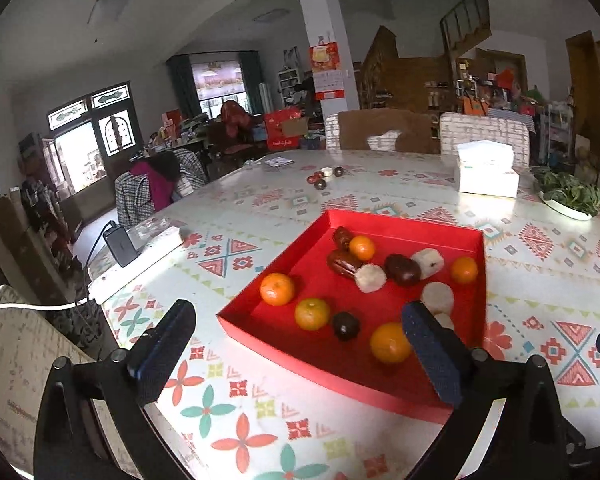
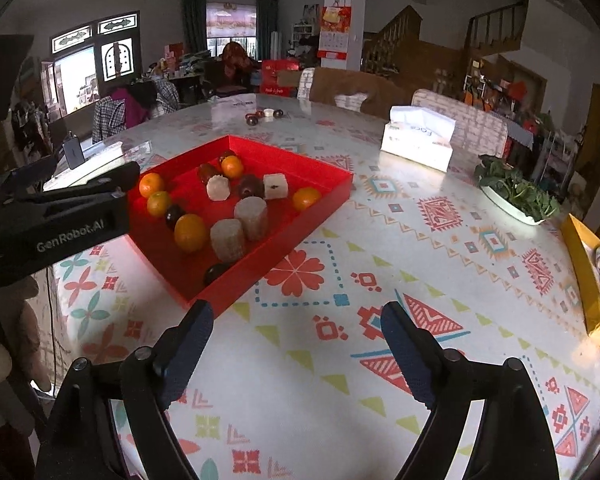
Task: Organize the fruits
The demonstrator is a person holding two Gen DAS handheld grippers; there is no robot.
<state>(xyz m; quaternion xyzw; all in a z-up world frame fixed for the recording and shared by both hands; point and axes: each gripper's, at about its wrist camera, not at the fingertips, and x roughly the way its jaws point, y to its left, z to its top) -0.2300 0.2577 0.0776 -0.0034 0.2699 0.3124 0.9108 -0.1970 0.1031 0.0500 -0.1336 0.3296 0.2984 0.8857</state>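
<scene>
Both grippers are spread wide with nothing between the jaws. The left gripper (image 1: 300,340) hangs over the near edge of the red tray (image 1: 404,224), its right finger (image 1: 432,352) overlapping the tray's near-right part in view and sitting in front of an orange (image 1: 388,342) and a pale peeled chunk (image 1: 444,320); contact can't be told from this angle. The right gripper (image 2: 296,344) hovers over bare patterned tablecloth (image 2: 380,240), just off the tray's near corner, its left finger (image 2: 188,348) close to that corner in view. All the fruit sits mixed inside the tray: five oranges, the two at the left wall (image 1: 277,289) (image 1: 312,313) just beside each other, one at the right side (image 1: 464,269), one at the back (image 1: 362,248) beside dark red dates (image 1: 342,264); pale chunks (image 1: 370,278) (image 1: 428,263) flank a dark round fruit (image 1: 402,269) mid-tray; another dark fruit (image 1: 346,325) lies near the front. In the right wrist view two pale cylinders (image 2: 251,217) (image 2: 228,239) stand side by side and a dark fruit (image 2: 216,272) rests against the near wall. Well apart, at the table's far side, a few small dark and pale pieces (image 1: 324,178) lie loose. Also on the table: tissue box (image 1: 486,174), dish of greens (image 1: 568,196), yellow box (image 2: 584,276) at the right edge, power strip with a charger (image 1: 140,254) on the left.
</scene>
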